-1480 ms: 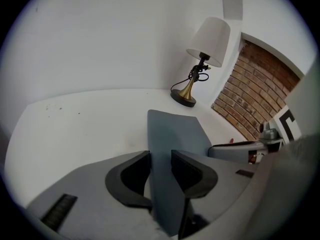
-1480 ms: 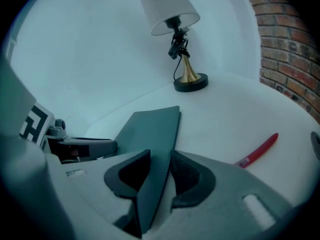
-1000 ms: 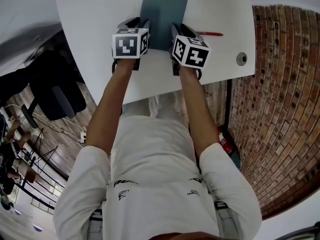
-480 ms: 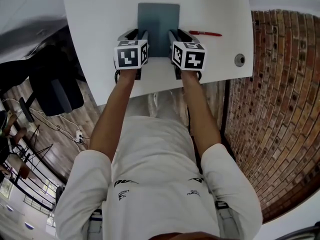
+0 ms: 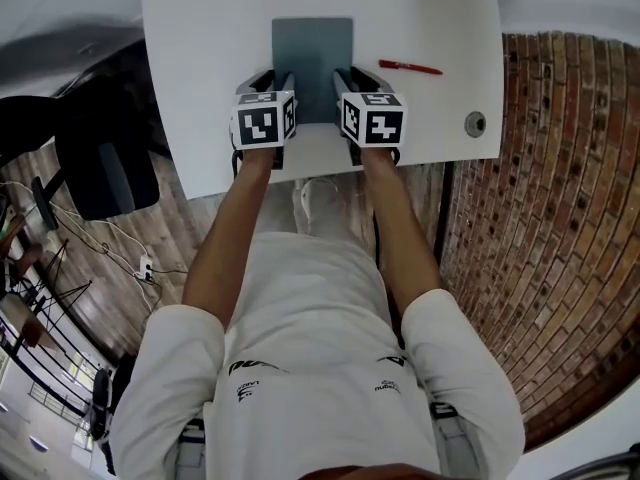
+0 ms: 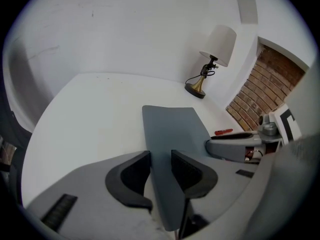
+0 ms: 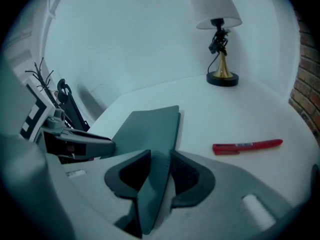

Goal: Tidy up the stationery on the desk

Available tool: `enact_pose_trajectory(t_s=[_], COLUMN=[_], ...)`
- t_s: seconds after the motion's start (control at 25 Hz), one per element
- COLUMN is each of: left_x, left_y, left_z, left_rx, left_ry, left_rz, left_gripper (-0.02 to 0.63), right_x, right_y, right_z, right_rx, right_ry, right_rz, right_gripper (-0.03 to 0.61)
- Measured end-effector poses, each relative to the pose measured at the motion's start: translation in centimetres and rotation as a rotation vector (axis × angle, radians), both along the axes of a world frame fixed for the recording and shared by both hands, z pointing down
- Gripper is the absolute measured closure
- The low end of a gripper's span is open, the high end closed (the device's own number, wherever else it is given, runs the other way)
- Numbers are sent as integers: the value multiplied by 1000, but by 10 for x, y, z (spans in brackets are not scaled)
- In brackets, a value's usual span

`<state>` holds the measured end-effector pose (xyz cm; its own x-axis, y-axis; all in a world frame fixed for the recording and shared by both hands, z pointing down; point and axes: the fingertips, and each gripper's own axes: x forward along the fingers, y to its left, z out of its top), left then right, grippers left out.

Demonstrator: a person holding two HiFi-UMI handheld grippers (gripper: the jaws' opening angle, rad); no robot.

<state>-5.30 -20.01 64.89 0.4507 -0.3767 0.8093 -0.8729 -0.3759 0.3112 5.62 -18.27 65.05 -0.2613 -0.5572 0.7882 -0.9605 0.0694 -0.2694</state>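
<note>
The head view is bright and evenly lit. The white desk [image 5: 200,48] at the top is nearly washed out, while the left edge falls into dim shadow. Wide-angle distortion bends the brick wall [image 5: 560,218] along the right side. Both gripper views sit in a round frame with black corners. The left one is neutral and softly lit, its lamp [image 6: 212,59] fairly sharp. The right one is dimmer, with a blue-green cast. The bottom of each is blurred.
</note>
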Motion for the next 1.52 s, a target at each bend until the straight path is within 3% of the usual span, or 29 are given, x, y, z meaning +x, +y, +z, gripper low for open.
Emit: enact_pose_trajectory(t_s=[0.6,1.2,1.52], left_x=[-14,-17,-15], left_y=[36,40,37], left_z=[-2,-4,-22], left_rx=[-9,-6,41], left_ry=[-19,-14,12], left_rz=[-96,-109,-95], left_gripper=[482,482,485], right_x=[-13,-13,0], right_y=[26,30,18], right_z=[-2,-2,-32], right_rx=[0,3,76], right_ry=[4,10,21], right_rz=[-105,-133,-146], right_gripper=[460,445,443])
